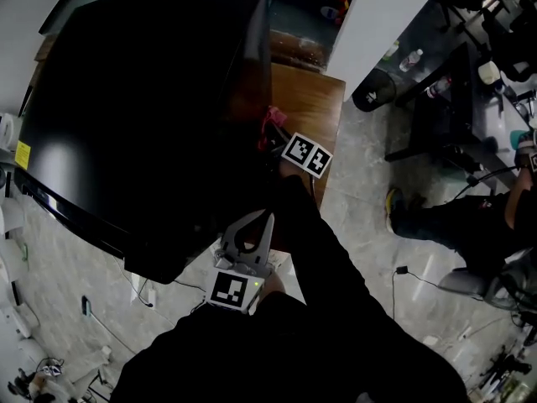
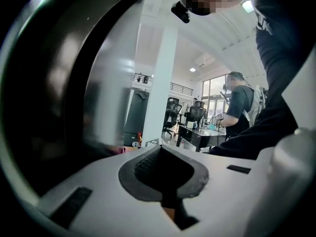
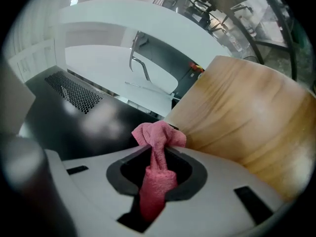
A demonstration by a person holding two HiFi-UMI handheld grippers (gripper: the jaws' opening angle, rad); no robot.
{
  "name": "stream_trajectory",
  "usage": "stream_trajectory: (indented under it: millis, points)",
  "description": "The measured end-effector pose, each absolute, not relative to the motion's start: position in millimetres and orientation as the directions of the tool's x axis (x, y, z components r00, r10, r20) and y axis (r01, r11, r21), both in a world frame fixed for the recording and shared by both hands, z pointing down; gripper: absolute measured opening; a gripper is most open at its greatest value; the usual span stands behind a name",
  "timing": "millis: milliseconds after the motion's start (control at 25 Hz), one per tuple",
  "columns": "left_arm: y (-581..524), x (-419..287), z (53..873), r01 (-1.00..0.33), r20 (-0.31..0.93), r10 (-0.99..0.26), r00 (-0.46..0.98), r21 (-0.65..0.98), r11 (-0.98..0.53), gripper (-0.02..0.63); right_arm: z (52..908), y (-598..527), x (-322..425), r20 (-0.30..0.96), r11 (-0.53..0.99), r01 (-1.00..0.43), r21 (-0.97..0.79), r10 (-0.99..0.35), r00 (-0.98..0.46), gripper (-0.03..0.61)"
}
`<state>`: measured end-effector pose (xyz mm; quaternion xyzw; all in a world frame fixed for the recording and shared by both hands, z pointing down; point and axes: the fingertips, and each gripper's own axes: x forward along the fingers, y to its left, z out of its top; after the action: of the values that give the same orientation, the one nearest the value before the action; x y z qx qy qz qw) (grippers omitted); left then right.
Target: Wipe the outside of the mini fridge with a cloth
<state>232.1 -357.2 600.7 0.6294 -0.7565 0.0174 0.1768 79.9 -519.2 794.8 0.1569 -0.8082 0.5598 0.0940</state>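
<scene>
Black, glossy, box-shaped mini fridge sits against a brown wooden worktop. The left hand-held gripper hangs clenched and empty near the fridge's lower corner. The right hand-held gripper grasps a crumpled pink cloth at the fridge's side.

Tabletop right of the mini fridge, cloth at the fridge's right side, left gripper by its near corner.
</scene>
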Motion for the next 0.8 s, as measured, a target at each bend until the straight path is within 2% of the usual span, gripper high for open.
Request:
stream_trajectory:
  millis: [120,480,800]
  points:
    - [-348.6,242.8,583.9,-0.956,0.288,-0.951,-0.115,0.227,0.184,0.006,769.5,-523.7,99.6,0.308,0.360,-0.351,-0.864,-0.171,-0.936,0.077]
    - [-297.7,252.7,492.7,-0.969,0.193,-0.979,-0.066,0.220,0.109,0.006,589.9,-469.7,187.7,0.142,0.697,-0.183,-0.694,-0.116,-0.983,0.078]
    - [-247.8,253.5,408.9,-0.984,0.102,-0.995,-0.021,0.172,0.038,0.006,440.4,-351.1,245.7,0.111,0.932,0.003,-0.363,0.046,-0.993,0.078]
